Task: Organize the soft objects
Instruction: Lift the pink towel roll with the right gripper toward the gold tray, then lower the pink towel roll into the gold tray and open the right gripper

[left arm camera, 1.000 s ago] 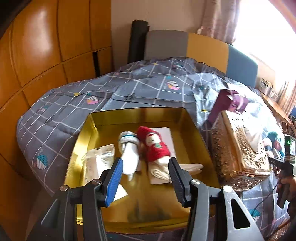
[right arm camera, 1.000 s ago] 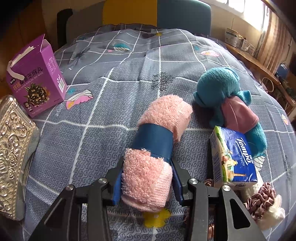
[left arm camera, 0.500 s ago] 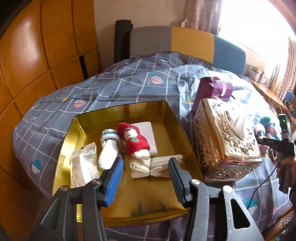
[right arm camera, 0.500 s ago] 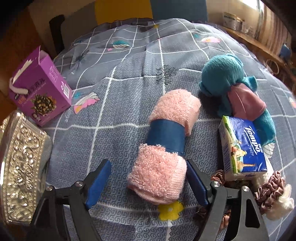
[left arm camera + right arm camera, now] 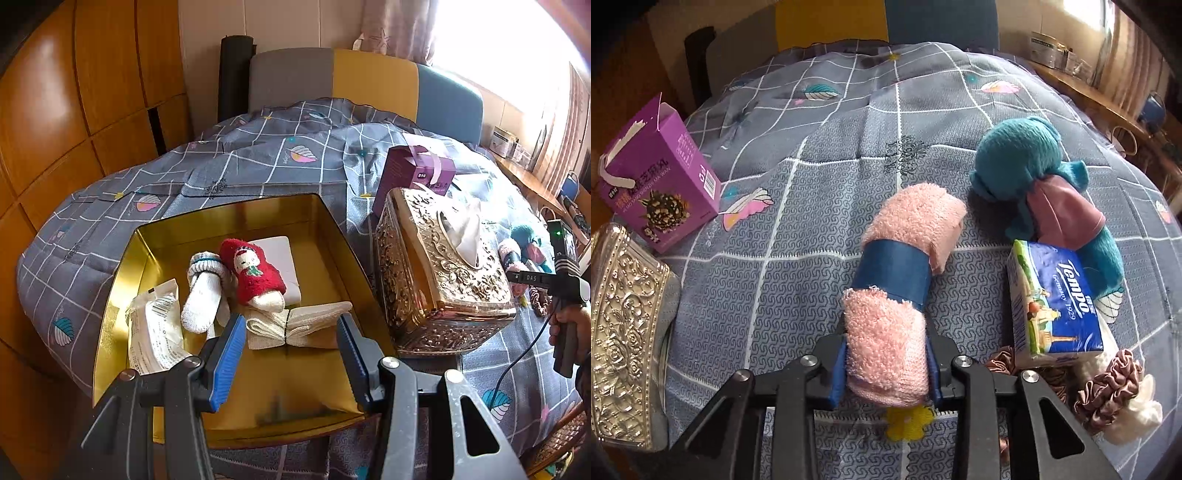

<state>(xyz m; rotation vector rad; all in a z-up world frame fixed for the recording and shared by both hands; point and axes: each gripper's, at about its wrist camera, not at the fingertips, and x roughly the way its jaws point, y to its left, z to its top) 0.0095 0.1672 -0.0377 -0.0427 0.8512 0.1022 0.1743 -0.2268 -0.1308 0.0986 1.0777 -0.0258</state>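
- Pink rolled towel (image 5: 905,291) with a blue band lies on the bed (image 5: 812,184) by its right side, its near end between the pads of the right gripper (image 5: 886,363), whose jaws are closing and already squeeze the roll.
- Just right of it lie a teal plush toy (image 5: 1023,162), a Tempo tissue pack (image 5: 1052,299) and some scrunchies (image 5: 1108,391) (one brown satin, one pale).
- Left gripper (image 5: 291,356) hovers half open over the gold tray (image 5: 332,229) with nothing between its pads.
- Inside the tray: a red knitted toy (image 5: 255,273), a white rolled sock (image 5: 203,295), a folded cream cloth (image 5: 295,328) and a plastic-wrapped packet (image 5: 155,332).
- An ornate gold tissue box (image 5: 439,273) stands just right of the tray, a purple carton (image 5: 417,173) behind it.
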